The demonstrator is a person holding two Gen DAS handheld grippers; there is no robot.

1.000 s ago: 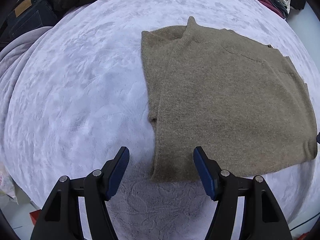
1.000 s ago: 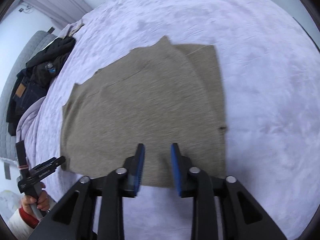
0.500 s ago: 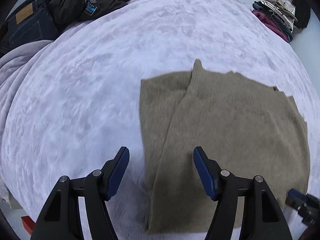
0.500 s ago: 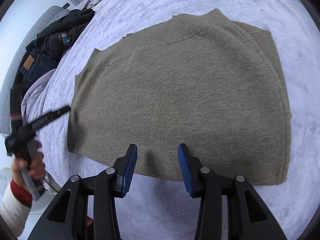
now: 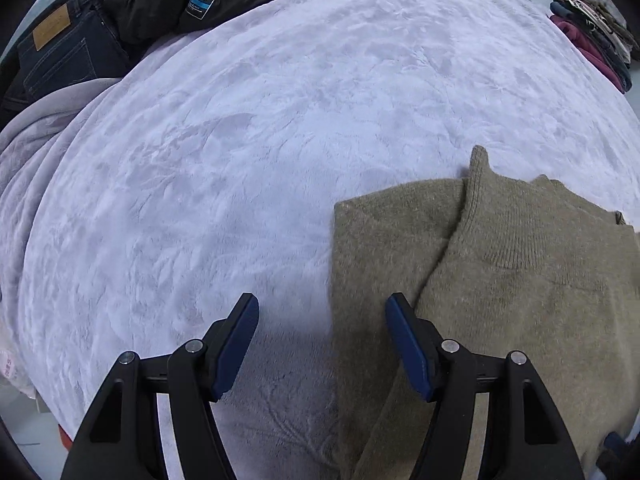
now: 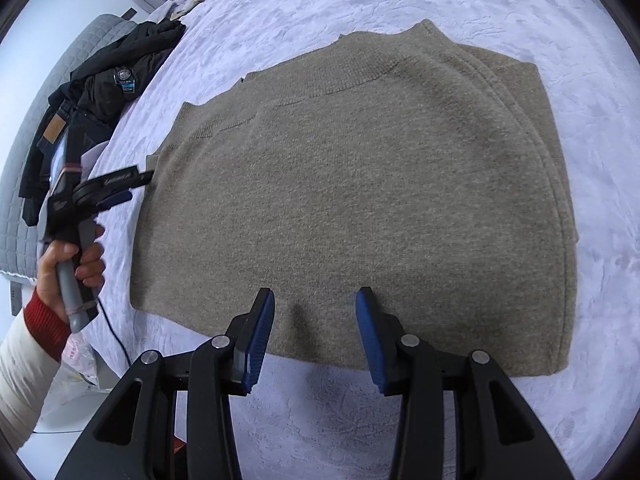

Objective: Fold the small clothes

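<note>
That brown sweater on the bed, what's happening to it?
A person is folding the brown knitted sweater, which lies flat on the pale fluffy blanket with its sides already turned in. The right hand-held gripper hangs open over the near hem, its jaws having just been opening with nothing between them. The left hand-held gripper hangs open over the sweater's side edge. Neither holds anything.

Fuzzy knit sweater (image 6: 360,200); plush blanket (image 5: 240,140); matt plastic claws.

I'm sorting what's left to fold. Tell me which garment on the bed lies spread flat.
The olive-brown sweater, spread flat near both grippers. The black jacket and dark jeans sit bunched at the far edge.
</note>
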